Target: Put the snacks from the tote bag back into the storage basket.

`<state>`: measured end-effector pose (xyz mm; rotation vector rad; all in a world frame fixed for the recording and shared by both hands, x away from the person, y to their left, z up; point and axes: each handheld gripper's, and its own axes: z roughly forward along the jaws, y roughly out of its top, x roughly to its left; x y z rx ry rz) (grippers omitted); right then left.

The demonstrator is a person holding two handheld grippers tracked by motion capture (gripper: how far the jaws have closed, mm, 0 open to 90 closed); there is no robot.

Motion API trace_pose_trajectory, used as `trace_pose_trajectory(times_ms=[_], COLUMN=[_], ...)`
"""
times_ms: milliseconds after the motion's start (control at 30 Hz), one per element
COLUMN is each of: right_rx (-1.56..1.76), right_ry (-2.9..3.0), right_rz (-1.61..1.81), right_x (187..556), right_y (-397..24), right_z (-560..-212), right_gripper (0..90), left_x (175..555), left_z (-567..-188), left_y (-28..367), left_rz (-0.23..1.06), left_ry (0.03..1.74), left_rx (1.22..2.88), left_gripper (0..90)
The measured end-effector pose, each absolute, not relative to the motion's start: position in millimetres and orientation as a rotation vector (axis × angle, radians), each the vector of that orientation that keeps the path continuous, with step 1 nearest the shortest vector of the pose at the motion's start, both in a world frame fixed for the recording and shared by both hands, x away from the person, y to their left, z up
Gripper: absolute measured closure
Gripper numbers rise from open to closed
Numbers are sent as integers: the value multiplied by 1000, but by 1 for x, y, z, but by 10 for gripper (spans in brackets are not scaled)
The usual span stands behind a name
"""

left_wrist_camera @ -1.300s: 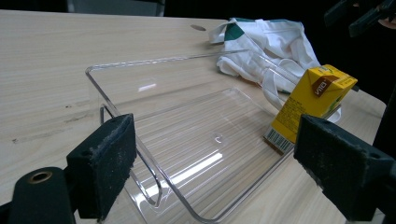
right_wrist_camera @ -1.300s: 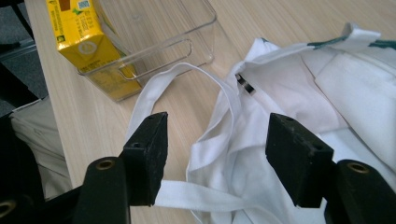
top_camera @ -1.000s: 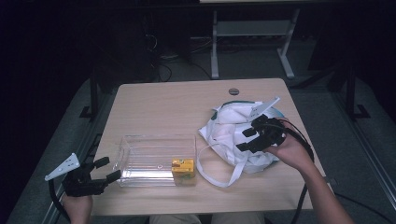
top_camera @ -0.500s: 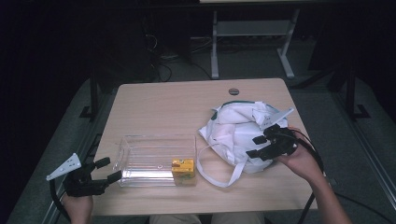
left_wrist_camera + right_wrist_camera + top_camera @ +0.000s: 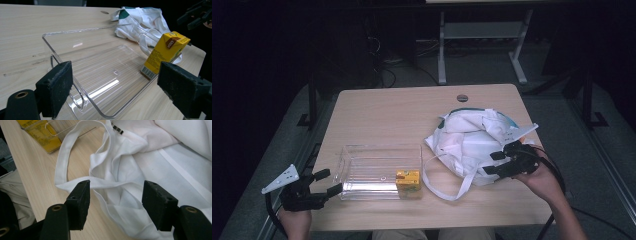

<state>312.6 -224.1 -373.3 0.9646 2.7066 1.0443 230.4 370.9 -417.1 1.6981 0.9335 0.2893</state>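
A clear plastic tray [image 5: 372, 167] lies at the table's front left, with a yellow drink carton [image 5: 407, 178] standing in its near right corner. My left gripper [image 5: 329, 182] is open at the tray's left end. In the left gripper view its jaws [image 5: 116, 82] straddle the end of the tray [image 5: 75, 50], and the carton [image 5: 165, 53] stands beyond the right pad. A crumpled white cloth bag [image 5: 467, 140] with a long strap lies at the right. My right gripper [image 5: 492, 163] hovers open at the bag's near right edge. Its pads [image 5: 116, 192] stand apart over the strap [image 5: 62, 162] and cloth [image 5: 155, 157] without pressing them.
The light wooden table [image 5: 387, 110] has a round cable hole [image 5: 462, 98] near its far edge. A metal frame [image 5: 482, 35] stands on the dark floor behind. The bag's strap loops onto the tabletop between bag and tray [image 5: 447, 192].
My right gripper has come down and toward the near edge, from above the bag's top to its near right side. The left gripper has stayed where it was.
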Motion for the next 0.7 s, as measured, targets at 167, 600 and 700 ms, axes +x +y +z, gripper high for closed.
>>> trace_pose_trajectory(times_ms=[167,600,700], right_rx=[982,1033,1050], right_ry=[2700,2669,2661], right_rz=[1045,1055,1055], right_x=[309,298,294], right_y=[-231,-246,-247], right_z=[-380,-388,-389], right_gripper=[390,391,394], left_x=[230,230,230], left_z=[-417,-417,-418], left_y=[370,369,369], left_rz=[287,281,284], left_ry=[930,927,925], left_rx=[1700,1708,1711], left_gripper=[127,128,128])
